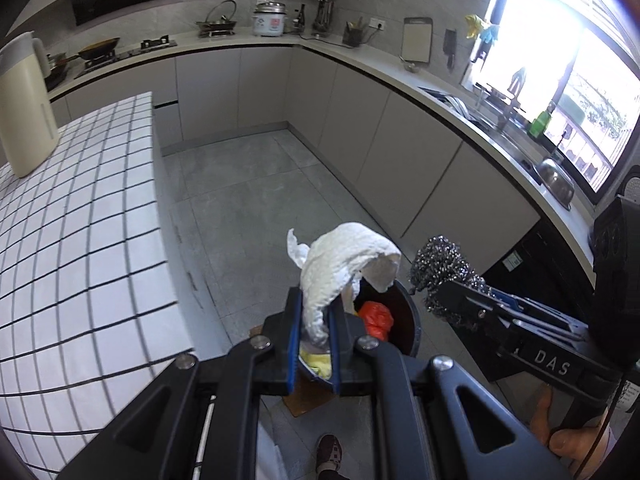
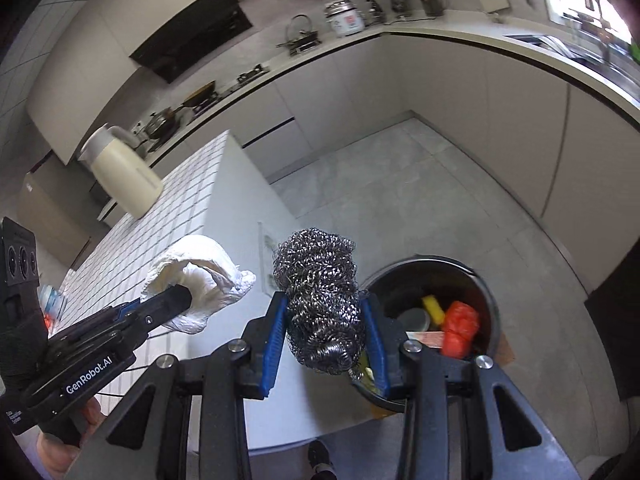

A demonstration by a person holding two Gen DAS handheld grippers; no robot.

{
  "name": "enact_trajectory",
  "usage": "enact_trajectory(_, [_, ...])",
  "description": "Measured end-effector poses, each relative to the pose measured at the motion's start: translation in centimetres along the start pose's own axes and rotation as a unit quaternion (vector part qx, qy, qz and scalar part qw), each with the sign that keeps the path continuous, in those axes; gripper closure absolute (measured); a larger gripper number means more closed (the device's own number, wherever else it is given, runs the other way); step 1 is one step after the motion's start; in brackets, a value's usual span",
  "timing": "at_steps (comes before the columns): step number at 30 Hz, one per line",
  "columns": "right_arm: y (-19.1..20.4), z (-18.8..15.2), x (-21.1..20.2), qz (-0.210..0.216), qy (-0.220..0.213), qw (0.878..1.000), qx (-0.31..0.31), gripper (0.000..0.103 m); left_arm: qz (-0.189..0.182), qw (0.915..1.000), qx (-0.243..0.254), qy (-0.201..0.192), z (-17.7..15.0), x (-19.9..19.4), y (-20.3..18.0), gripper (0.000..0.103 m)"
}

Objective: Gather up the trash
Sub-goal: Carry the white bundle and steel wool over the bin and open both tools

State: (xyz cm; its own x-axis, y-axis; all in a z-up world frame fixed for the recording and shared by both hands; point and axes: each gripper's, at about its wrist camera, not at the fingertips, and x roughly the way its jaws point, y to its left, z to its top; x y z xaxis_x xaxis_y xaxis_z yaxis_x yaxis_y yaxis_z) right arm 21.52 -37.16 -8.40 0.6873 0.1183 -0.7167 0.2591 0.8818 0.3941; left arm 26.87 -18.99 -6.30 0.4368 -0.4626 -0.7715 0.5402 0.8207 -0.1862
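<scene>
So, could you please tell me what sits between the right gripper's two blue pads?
A steel wool scourer, squeezed between the right gripper's pads; the right wrist view shows it best.

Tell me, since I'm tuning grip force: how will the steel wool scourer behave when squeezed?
Probably springy: the steel wool scourer bulges above and below the right tool. Likely light, being open coiled wire. Its rough coils should resist slipping.

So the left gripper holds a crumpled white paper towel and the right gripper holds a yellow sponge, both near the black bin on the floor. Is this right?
Not quite. The right gripper holds a steel wool scourer, not a yellow sponge; the right wrist view shows it clamped between the blue pads. The rest stands: the left gripper holds the crumpled white paper towel, both near the black bin on the floor.
</scene>
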Motion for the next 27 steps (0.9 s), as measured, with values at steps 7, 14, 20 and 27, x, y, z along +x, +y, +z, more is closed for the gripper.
enact_trajectory(7, [-4.4, -0.6, -0.6, -0.030, 0.006, 0.999, 0.028, 0.063, -0.016, 0.9995, 0.010, 0.026, -0.5, 3.0, -3.0, 0.090])
enact_trajectory(14, [-8.1, -0.9, 1.1, -0.046, 0.028, 0.997, 0.050, 0.063, -0.011, 0.9978, 0.000, 0.065, -1.6, 6.7, -4.4, 0.090])
enact_trajectory(20, [-10.5, -0.4, 4.4, -0.049, 0.052, 0.996, 0.055, 0.063, 0.003, 0.9949, -0.019, 0.099, -2.9, 9.8, -4.7, 0.090])
enact_trajectory(27, [-12.2, -0.1, 9.0, -0.039, 0.082, 0.994, 0.052, 0.063, 0.027, 0.9911, -0.032, 0.127, -4.1, 13.1, -4.8, 0.089])
